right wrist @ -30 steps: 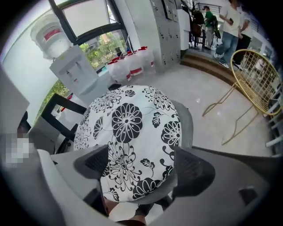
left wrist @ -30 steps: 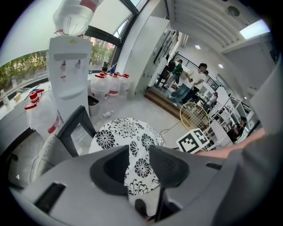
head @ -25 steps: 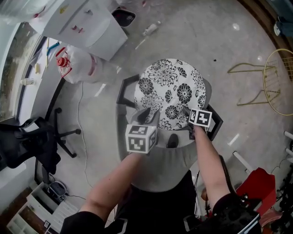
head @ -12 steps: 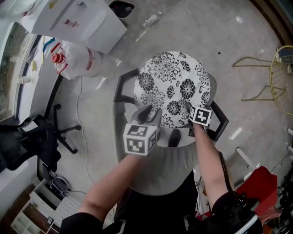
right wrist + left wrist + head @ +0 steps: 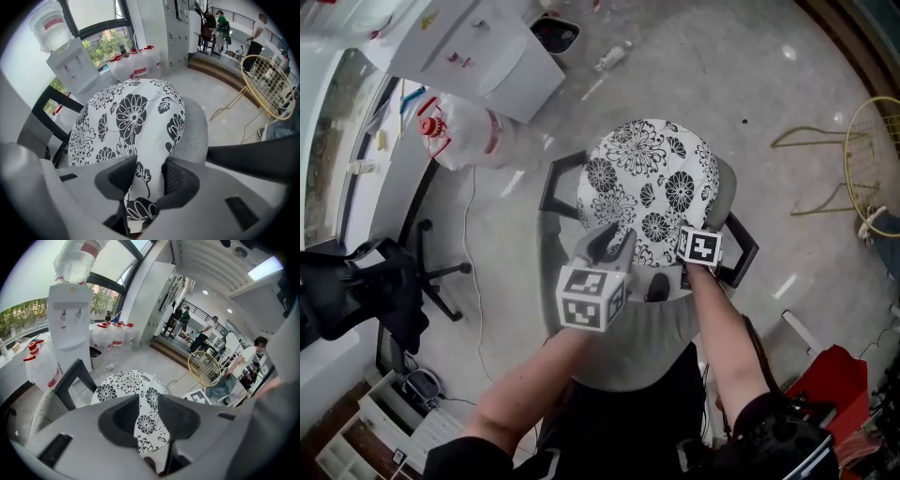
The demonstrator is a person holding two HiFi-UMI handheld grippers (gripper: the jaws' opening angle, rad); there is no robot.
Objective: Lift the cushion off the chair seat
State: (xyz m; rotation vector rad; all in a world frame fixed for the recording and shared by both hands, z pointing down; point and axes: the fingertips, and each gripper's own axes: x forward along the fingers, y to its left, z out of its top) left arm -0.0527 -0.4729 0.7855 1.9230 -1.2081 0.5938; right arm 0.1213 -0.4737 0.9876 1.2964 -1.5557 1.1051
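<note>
My right gripper (image 5: 147, 176) has just been closing: a moment ago its jaws were standing wide at the near rim of the cushion (image 5: 652, 183), and now they are biting onto a fold of the flowered fabric, which I am seeing bunched between the two dark pads in the right gripper view. My left gripper (image 5: 149, 417) is sitting much where it was, at the near left rim. Its jaws are drawn in on a strip of the same fabric, so I am reading both sides as pinching the cushion rather than resting on it. That is giving me the two-handed hold the lift needs, and I am judging the grasping step as finished. The cushion itself is lying as it did in the earlier frames, round and flat across the grey chair seat (image 5: 194, 136) between the black armrests (image 5: 555, 187), with no clear gap opening under it yet. Only the near edge, where I am gripping, is looking slightly gathered. Both holds are near the front, so I am expecting the far half to droop and drag as I raise it, and I am planning to bring both hands up evenly.
</note>
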